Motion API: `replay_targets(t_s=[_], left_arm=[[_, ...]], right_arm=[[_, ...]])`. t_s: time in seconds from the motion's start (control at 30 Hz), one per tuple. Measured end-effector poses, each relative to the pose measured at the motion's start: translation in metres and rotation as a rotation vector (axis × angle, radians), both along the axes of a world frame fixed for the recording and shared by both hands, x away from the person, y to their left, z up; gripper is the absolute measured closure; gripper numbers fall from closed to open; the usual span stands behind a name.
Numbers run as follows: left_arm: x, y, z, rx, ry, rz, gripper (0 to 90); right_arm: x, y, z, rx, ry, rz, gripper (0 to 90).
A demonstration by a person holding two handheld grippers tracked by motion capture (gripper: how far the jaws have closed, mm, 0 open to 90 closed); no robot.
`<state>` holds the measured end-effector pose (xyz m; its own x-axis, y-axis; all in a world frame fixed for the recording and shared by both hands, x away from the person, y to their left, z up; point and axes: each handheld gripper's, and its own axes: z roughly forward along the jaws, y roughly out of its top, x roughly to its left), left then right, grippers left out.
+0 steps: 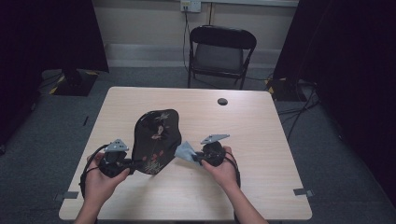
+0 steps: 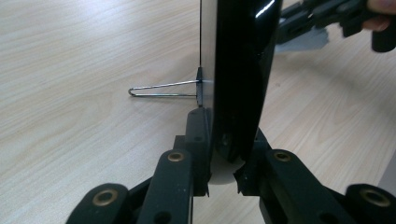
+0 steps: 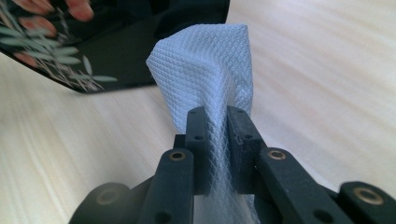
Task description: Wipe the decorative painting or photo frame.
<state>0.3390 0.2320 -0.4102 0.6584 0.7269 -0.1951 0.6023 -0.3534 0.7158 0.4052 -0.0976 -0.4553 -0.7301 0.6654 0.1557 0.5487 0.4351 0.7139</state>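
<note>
Cloth meets tray next: the right gripper [image 1: 200,157], jaws clamped on a pale blue waffle-textured wiping cloth [image 3: 208,65], sits just right of the glossy black floral lacquer tray [image 1: 156,135]. The left gripper [image 1: 127,167] pinches the tray's near edge, propping it tilted near the wooden table's [image 1: 252,140] front edge.

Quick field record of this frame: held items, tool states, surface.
left tool: shut on the black panel's lower edge
black panel: glossy, floral print, held on edge, wire stand behind
right tool: shut on the cloth
cloth: white, diamond-textured, bunched, close to the panel; contact unclear
surface: light wood table
background: folding chair
</note>
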Motion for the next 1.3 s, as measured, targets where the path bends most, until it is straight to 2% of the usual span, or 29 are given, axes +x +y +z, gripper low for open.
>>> replay_targets(t_s=[0.2, 0.37, 0.63, 0.8, 0.87, 0.97, 1.13, 1.3], left_arm=[[0.000, 0.000, 0.000, 0.000, 0.000, 0.003, 78.6], [0.000, 0.000, 0.000, -0.001, 0.000, 0.005, 78.7], [0.000, -0.001, 0.000, -0.004, -0.001, 0.007, 78.7], [0.000, -0.001, 0.000, -0.004, 0.000, 0.004, 78.7], [0.000, -0.001, 0.000, -0.005, -0.002, 0.006, 78.7], [0.000, -0.001, 0.000, -0.006, 0.000, 0.003, 78.7], [0.000, 0.000, -0.001, -0.009, -0.002, 0.002, 78.7], [0.000, -0.001, -0.001, -0.007, -0.002, 0.003, 78.7]], right_arm=[[-0.001, -0.006, 0.031, 0.027, -0.044, 0.013, 80.6], [-0.001, -0.008, 0.064, 0.061, -0.100, 0.019, 80.6], [0.004, -0.003, 0.117, 0.105, -0.186, 0.026, 80.5], [0.008, 0.007, 0.138, 0.119, -0.220, 0.029, 80.5], [0.011, 0.013, 0.140, 0.112, -0.227, 0.030, 80.5], [0.016, 0.021, 0.136, 0.107, -0.215, 0.029, 80.5], [0.017, 0.025, 0.121, 0.114, -0.190, 0.030, 80.4], [0.015, 0.023, 0.104, 0.085, -0.164, 0.030, 80.4]])
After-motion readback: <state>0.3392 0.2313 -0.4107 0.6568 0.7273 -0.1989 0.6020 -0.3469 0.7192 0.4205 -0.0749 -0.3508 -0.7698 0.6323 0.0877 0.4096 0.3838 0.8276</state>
